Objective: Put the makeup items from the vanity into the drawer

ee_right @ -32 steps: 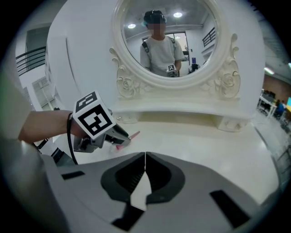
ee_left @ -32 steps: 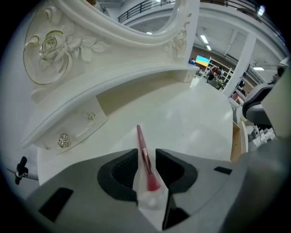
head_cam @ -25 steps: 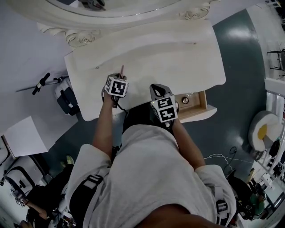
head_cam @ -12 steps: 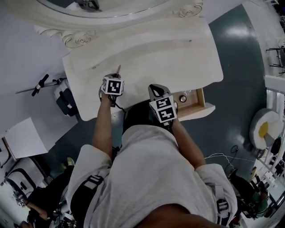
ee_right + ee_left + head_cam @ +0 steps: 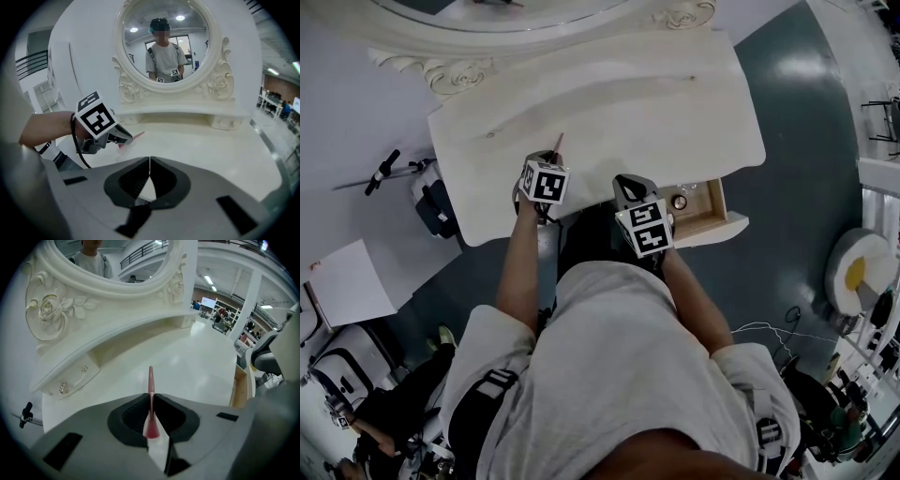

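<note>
Item 1, right gripper (image 5: 149, 161): nearest the person's body, over the vanity's front edge; jaws pressed together with nothing between them.

Item 2, left gripper (image 5: 151, 394): just beside it, over the front of the vanity top (image 5: 656, 112); its jaws had just been closing and were clenched on item 3.

Item 3, slender pink makeup stick (image 5: 150, 380): gripped near its thicker end, its tip pointing out beyond the jaws toward the mirror; it appeared lifted clear of the top.

Item 4, drawer (image 5: 703, 211): pulled open at the person's right, below the front edge; 1 small round item (image 5: 680, 202) already lay inside.

Item 5, mirror (image 5: 168, 42): upright at the back in a carved frame, with 2 knobs (image 5: 63, 389) on the ledge below it.

Progress, as judged: at least 1 piece was stowed; the stick was the only makeup seen outside the drawer, so carrying it right and releasing it remained.

Room, as judged: the bare top left free passage; the right gripper stood between the stick and the drawer; only the drawer's front part showed past the overhanging edge, so the drop needed to go in there; open floor (image 5: 797, 141) lay beyond.
</note>
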The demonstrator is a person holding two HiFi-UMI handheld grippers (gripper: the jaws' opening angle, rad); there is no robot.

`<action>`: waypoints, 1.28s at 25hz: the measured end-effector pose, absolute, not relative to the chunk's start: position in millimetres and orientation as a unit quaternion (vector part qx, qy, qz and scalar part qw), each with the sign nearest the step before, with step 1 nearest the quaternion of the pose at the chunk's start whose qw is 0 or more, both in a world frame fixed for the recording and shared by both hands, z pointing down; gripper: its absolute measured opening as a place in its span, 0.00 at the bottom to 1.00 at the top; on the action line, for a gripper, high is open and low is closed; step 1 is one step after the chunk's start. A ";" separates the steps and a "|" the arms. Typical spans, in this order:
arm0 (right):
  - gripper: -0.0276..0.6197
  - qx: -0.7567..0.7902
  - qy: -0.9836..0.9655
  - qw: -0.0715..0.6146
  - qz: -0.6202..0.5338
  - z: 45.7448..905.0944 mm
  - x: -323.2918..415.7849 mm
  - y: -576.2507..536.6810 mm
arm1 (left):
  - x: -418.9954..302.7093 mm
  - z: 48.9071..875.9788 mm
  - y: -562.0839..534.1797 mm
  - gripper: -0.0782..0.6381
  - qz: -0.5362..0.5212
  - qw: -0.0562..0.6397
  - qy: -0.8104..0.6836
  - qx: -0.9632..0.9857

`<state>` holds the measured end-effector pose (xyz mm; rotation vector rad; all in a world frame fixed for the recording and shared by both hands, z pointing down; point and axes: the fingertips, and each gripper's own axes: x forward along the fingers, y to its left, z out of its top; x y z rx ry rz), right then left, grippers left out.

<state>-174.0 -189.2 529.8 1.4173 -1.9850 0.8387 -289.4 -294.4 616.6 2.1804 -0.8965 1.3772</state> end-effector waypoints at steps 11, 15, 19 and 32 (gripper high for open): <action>0.07 0.529 -0.740 0.278 0.308 526.0 -142.5 -144.5 | -252.6 609.5 -247.5 0.18 0.488 0.201 -0.316 0.788; 0.07 0.536 -0.736 0.276 0.308 527.5 -128.8 -129.1 | -237.0 609.2 -230.4 0.18 0.488 0.198 -0.308 0.792; 0.07 0.543 -0.728 0.276 0.315 529.4 -114.9 -110.4 | -214.3 606.3 -213.8 0.18 0.492 0.187 -0.290 0.799; 0.07 0.599 -0.684 0.239 0.340 538.1 -67.7 -72.7 | -127.8 599.3 -161.8 0.18 0.506 0.135 -0.189 0.831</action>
